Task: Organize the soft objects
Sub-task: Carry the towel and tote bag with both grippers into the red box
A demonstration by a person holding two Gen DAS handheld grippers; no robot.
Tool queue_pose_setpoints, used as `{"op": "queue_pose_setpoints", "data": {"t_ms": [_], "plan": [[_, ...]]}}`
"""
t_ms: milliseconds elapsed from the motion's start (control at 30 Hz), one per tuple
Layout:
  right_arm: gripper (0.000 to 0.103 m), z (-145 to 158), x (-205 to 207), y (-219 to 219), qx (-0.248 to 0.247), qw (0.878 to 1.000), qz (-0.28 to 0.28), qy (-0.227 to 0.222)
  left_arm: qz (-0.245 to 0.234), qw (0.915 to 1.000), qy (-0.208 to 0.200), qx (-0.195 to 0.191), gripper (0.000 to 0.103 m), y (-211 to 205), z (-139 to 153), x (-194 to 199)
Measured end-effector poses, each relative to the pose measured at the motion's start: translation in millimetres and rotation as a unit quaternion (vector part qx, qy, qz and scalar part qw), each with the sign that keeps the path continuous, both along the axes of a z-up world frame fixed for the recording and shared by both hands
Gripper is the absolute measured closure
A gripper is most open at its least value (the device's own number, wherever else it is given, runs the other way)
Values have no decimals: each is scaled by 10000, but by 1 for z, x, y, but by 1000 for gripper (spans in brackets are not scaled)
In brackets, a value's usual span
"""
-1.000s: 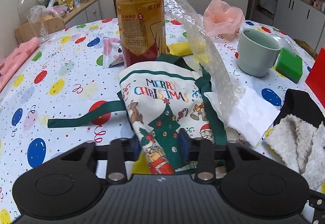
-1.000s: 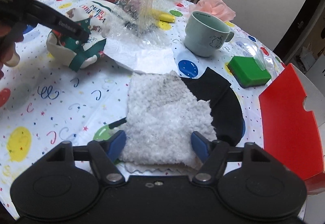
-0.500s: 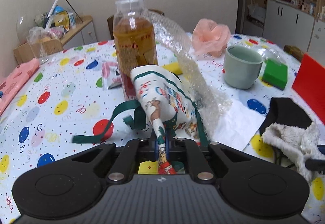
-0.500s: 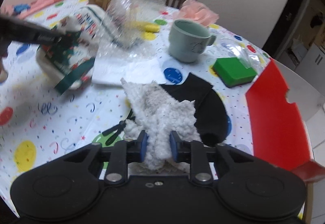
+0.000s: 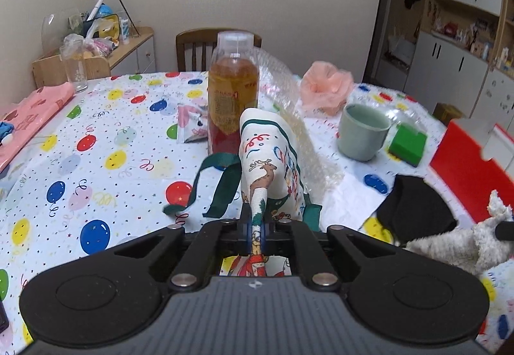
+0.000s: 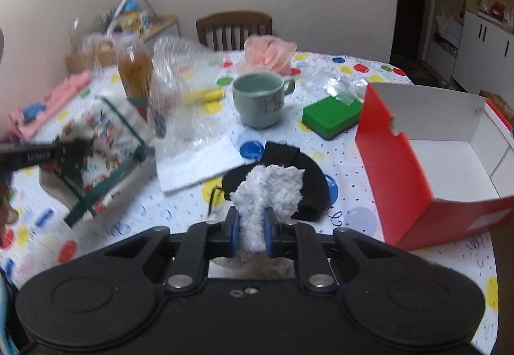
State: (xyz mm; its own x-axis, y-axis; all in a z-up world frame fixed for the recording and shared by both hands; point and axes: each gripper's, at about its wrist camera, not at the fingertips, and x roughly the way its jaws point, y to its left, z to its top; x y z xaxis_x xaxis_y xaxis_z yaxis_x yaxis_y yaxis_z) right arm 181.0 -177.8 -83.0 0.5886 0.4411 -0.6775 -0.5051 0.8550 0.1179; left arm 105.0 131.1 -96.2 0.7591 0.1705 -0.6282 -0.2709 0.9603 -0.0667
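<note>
Balloon-print tabletop [image 5: 106, 142] is cluttered; sorting has barely begun. Left gripper [image 5: 256, 231] is clenched on the Christmas bag [image 5: 273, 168] at 12 o'clock; right gripper [image 6: 252, 234] grips the fleece cloth [image 6: 268, 191]; the red box [image 6: 449, 162] at 2 o'clock is empty.

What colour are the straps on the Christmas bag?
Dark green straps on the printed fabric Christmas bag, clearest in the left wrist view.

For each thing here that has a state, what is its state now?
left gripper: shut on Christmas bag, lifted
right gripper: shut on white fluffy cloth
bottle: upright, capped
mug: upright
red box: open
black cloth: lying on table
</note>
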Motion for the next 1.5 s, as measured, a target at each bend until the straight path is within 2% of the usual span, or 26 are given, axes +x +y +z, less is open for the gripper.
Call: {"op": "queue_pose_setpoints", "data": {"t_ms": [400, 767, 1100, 1500], "plan": [[89, 67, -11, -51, 783, 9943, -420, -593, -461, 9974, -552, -94, 99, -27, 64, -33], [89, 115, 18, -106, 890, 9845, -800, -1281, -1136, 9895, -898, 15, 99, -83, 114, -9], [89, 120, 61, -163, 761, 9798, -1067, -1511, -1696, 9808, -950, 150, 99, -160, 126, 47], [89, 98, 127, -227, 667, 9832, -1115, -1280, -2003, 9759, -862, 127, 99, -256, 123, 119]]}}
